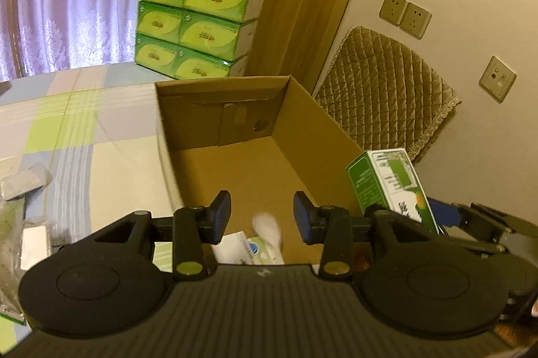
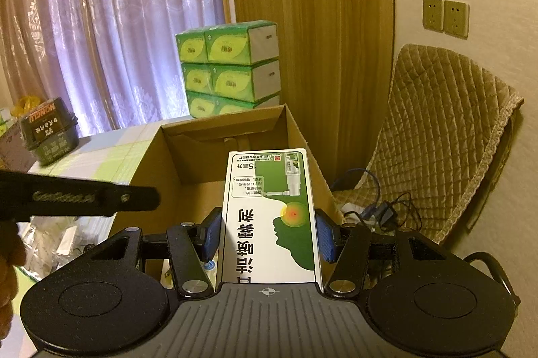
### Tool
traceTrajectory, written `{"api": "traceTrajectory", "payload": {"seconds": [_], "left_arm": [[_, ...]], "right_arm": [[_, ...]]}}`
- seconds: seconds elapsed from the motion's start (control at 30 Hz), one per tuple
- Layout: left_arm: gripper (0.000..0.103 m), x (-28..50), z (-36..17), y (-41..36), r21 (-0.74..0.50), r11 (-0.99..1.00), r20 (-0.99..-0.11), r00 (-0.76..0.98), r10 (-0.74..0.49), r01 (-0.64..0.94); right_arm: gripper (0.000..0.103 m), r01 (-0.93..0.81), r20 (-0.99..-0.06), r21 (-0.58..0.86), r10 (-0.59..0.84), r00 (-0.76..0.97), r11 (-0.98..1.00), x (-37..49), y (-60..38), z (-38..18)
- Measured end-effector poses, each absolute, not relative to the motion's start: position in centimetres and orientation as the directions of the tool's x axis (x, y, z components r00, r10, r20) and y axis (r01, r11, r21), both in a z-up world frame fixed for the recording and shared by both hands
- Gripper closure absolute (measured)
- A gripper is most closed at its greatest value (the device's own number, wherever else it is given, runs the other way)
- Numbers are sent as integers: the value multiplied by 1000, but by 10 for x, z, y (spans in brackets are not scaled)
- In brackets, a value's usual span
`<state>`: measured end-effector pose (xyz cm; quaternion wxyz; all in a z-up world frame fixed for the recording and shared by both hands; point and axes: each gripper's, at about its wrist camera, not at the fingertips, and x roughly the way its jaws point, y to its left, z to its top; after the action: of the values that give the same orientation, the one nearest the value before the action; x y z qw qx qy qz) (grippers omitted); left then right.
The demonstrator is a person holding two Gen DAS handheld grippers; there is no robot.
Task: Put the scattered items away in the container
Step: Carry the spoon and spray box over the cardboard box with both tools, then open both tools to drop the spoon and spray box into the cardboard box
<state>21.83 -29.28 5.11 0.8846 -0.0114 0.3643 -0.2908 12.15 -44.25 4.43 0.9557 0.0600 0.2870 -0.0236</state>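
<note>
An open cardboard box [image 1: 319, 122] stands on the checked tablecloth, and both grippers are over its near end. My left gripper [image 1: 262, 206] is open with nothing between its blue pads. Below it, a blurred white item [image 1: 269, 228] and a white-green packet [image 1: 242, 247] lie inside the box. My right gripper [image 2: 269, 230] is shut on a green-and-white medicine carton [image 2: 270, 210], held lengthwise over the box [image 2: 148, 163]. The left wrist view shows the same carton [image 1: 390, 186] tilted above the box's right wall.
Stacked green tissue packs [image 1: 198, 21] stand behind the box. A chair with a quilted cover [image 2: 447, 129] is on the right, with cables [image 2: 380, 210] on its seat. Several loose packets [image 1: 23, 183] lie left of the box. A dark tub [image 2: 50, 132] sits far left.
</note>
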Motion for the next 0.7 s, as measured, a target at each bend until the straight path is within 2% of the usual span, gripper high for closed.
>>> {"api": "traceTrajectory", "payload": {"seconds": [0.47, 0.57, 0.6, 0.63, 0.67, 0.7], "left_arm": [[58, 200, 55, -258, -201, 853, -635, 599, -488, 482], [53, 199, 54, -256, -198, 854, -635, 600, -486, 482], [52, 198, 54, -255, -196, 853, -636, 600, -486, 483], [52, 198, 53, -254, -192, 854, -636, 601, -484, 484], [52, 197, 53, -253, -186, 855, -636, 604, -480, 484], [52, 196, 52, -252, -183, 856, -637, 605, -478, 484]], "right_arm": [[45, 61, -563, 90, 0, 827, 994, 125, -433, 44], [45, 48, -561, 121, 29, 828, 992, 129, -433, 42], [40, 45, -559, 139, 41, 828, 989, 130, -434, 42], [19, 47, -556, 154, 47, 830, 987, 131, -436, 42], [12, 50, -546, 157, 44, 836, 986, 130, -437, 43], [12, 49, -535, 151, 40, 844, 987, 129, -437, 45]]}}
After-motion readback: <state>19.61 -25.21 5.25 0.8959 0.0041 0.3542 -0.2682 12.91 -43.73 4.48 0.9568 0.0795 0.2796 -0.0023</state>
